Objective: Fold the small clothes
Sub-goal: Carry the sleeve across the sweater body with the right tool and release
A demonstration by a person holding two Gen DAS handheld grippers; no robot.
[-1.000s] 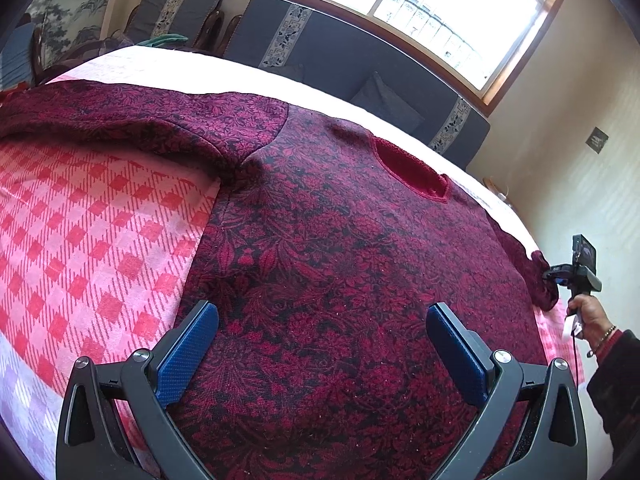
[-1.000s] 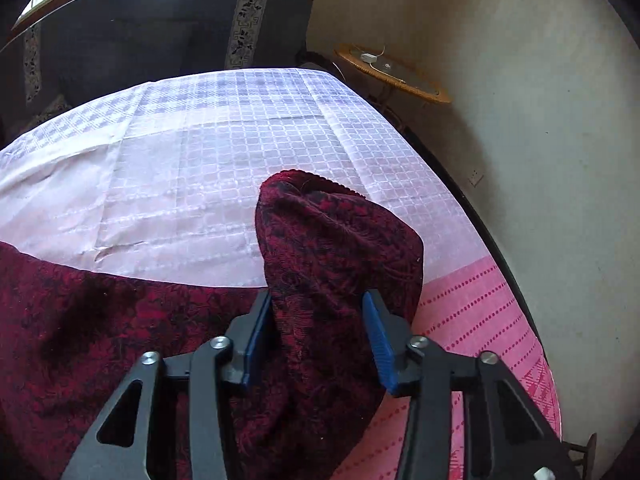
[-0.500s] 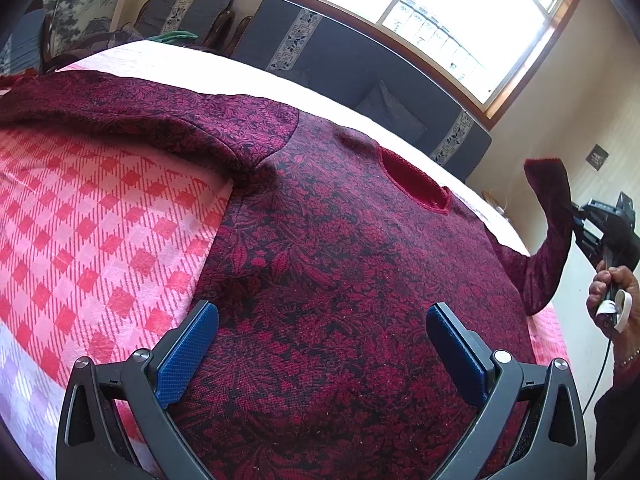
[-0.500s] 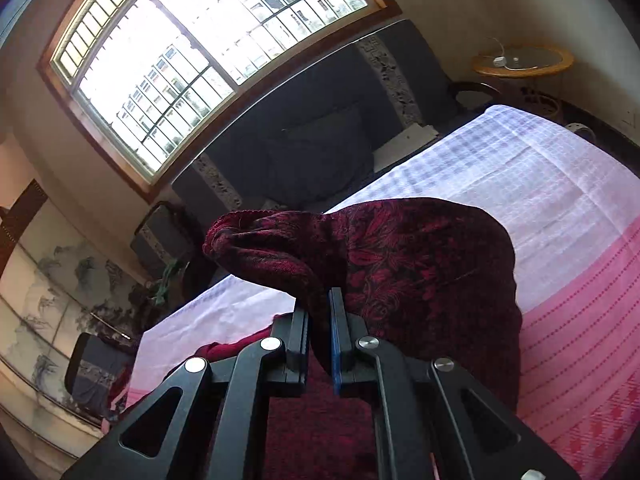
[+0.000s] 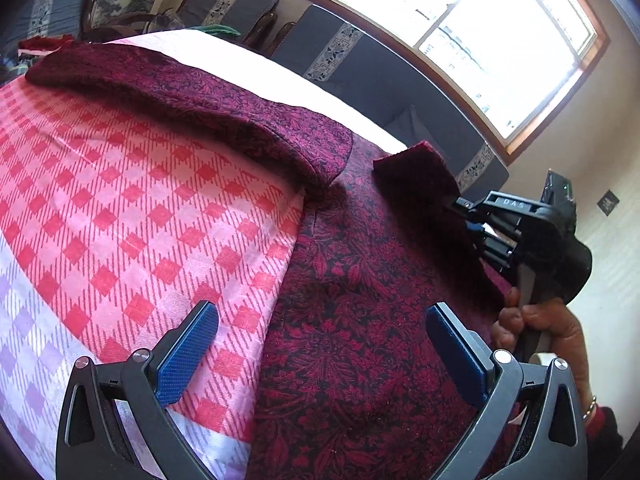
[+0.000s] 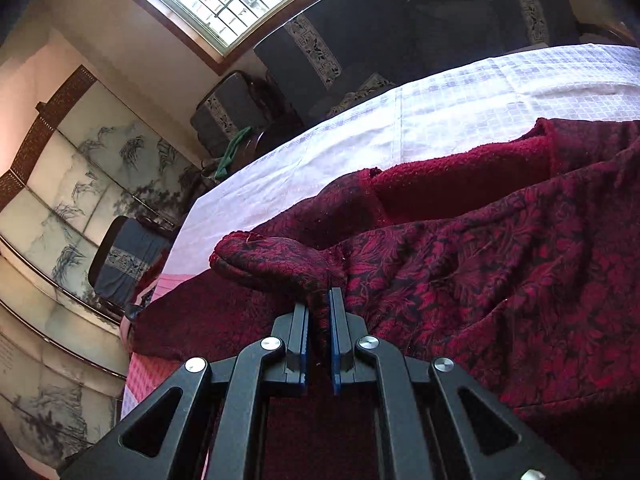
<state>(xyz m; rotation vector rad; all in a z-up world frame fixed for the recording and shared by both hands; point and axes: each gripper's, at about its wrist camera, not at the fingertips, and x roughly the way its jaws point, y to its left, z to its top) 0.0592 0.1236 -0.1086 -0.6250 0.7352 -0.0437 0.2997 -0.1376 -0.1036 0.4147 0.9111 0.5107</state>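
Sweater (image 5: 360,320) in dark red lay spread on the pink checked tabletop (image 5: 120,208), sofas beneath a bright window (image 5: 460,20). Right gripper (image 6: 319,312) fingers clamped its sleeve (image 6: 280,264); left gripper (image 5: 320,344) fingers stood apart above it.

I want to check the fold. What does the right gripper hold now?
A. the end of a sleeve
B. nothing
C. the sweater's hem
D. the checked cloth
A: the right gripper is shut on the sleeve end of the sweater.
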